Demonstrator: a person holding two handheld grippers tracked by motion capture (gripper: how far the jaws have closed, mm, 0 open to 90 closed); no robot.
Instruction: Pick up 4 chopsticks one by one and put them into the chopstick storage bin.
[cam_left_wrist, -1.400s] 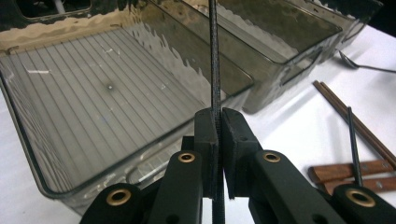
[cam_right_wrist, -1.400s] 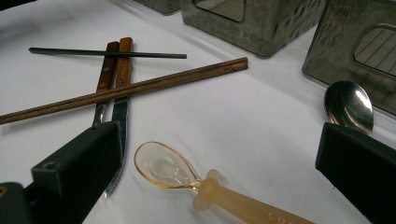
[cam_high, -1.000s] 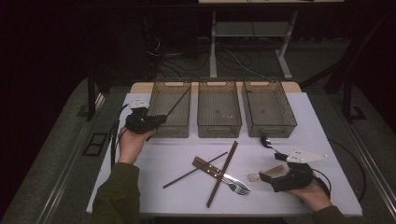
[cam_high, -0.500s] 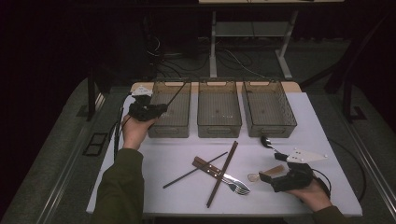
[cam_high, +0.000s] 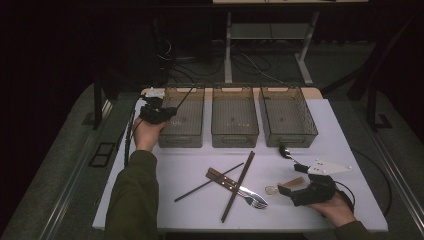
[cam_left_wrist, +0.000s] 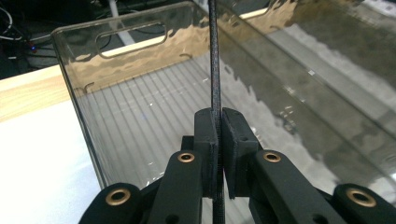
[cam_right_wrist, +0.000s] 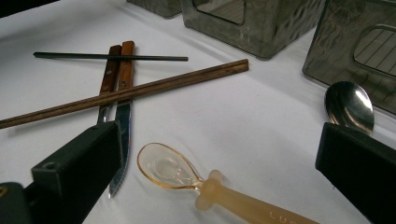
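Observation:
My left gripper (cam_high: 169, 112) is shut on a thin black chopstick (cam_high: 186, 96) and holds it over the left clear bin (cam_high: 181, 142). In the left gripper view the pads (cam_left_wrist: 205, 135) clamp the stick (cam_left_wrist: 215, 65), which points up over the bin's ribbed floor (cam_left_wrist: 140, 112). My right gripper (cam_high: 291, 186) rests open near the table's front right. Between its wide jaws (cam_right_wrist: 222, 135) lies an amber plastic spoon (cam_right_wrist: 168, 168), untouched. A metal spoon (cam_right_wrist: 349, 105) lies just beyond the right jaw.
Middle (cam_high: 234, 131) and right (cam_high: 289, 135) clear bins stand in a row beside the left one. On the white table (cam_high: 165, 200) a brown chopstick (cam_high: 239, 186) crosses a wooden-handled knife (cam_high: 225, 179), a fork (cam_high: 254, 201) and another black chopstick (cam_high: 207, 182).
My left hand has carried the black chopstick away from the person and slightly right, along the left bin. The right hand has kept still.

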